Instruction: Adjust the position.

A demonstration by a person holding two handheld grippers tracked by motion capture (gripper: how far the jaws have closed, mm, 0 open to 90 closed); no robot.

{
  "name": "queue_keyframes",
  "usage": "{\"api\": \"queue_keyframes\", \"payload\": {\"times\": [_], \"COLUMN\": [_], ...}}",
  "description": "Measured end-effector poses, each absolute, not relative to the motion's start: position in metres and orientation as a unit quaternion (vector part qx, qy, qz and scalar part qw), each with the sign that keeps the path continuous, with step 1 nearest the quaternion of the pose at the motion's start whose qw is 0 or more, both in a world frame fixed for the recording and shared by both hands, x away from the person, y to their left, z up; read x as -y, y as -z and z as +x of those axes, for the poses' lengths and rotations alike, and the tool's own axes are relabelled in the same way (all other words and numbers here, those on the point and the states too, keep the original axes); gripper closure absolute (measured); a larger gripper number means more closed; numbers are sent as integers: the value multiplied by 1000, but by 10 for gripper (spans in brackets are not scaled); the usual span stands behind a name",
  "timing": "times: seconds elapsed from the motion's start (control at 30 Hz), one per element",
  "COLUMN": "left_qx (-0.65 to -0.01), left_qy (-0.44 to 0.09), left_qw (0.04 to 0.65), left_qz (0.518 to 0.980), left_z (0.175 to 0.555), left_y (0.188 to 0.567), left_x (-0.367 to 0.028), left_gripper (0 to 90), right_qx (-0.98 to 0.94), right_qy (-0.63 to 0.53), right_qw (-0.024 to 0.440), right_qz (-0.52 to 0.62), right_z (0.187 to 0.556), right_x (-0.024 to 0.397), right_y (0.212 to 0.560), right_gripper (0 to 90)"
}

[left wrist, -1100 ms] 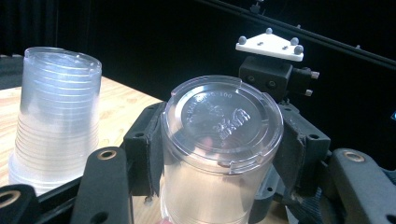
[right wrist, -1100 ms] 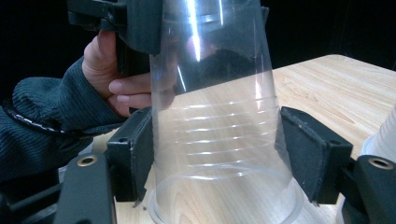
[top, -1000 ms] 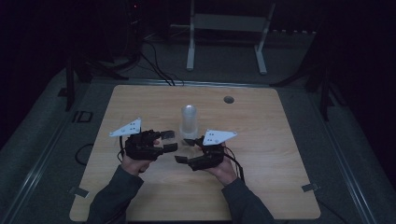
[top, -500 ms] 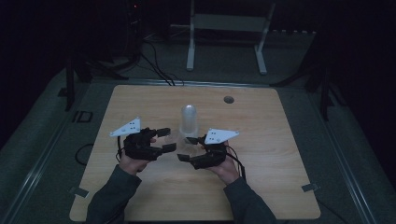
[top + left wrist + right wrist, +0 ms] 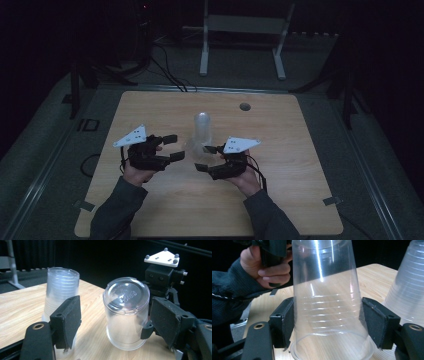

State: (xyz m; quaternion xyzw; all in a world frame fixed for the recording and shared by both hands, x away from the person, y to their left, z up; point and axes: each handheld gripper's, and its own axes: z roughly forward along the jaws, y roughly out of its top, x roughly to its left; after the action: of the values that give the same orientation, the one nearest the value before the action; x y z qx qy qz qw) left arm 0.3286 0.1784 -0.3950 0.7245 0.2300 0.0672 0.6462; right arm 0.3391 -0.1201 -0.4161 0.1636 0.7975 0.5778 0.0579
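We can read very little here. On the floor strip just left of the bench (image 5: 150, 105), at the middle left of the high view, stand pale marks (image 5: 87, 124) that look like the letters "ID". In the left gripper view, the upturned base of the single clear plastic cup (image 5: 126, 312), at the centre of the frame, carries embossed lettering (image 5: 124, 294) too faint for us to make out.

Dark lab: bare test table (image 5: 150, 107), cables (image 5: 167, 75), stand (image 5: 242, 30).
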Motion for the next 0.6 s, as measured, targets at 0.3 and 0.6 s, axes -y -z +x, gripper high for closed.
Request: {"api": "queue_keyframes", "payload": {"times": [0.3,0.6], "left_qx": [-235,-234], "left_qy": [-90,-109], "left_qw": [626,602], "left_qz": [738,755], "left_z": [327,326], "left_y": [394,393], "left_x": [-179,-177], "left_gripper": [254,254], "right_qx": [-813,-833], "right_qy": [-553,-521], "right_qw": [76,93], "right_qz": [164,162], "right_z": [340,342], "right_x": [121,122], "right_y": [413,407], "right_gripper": [307,308]}}
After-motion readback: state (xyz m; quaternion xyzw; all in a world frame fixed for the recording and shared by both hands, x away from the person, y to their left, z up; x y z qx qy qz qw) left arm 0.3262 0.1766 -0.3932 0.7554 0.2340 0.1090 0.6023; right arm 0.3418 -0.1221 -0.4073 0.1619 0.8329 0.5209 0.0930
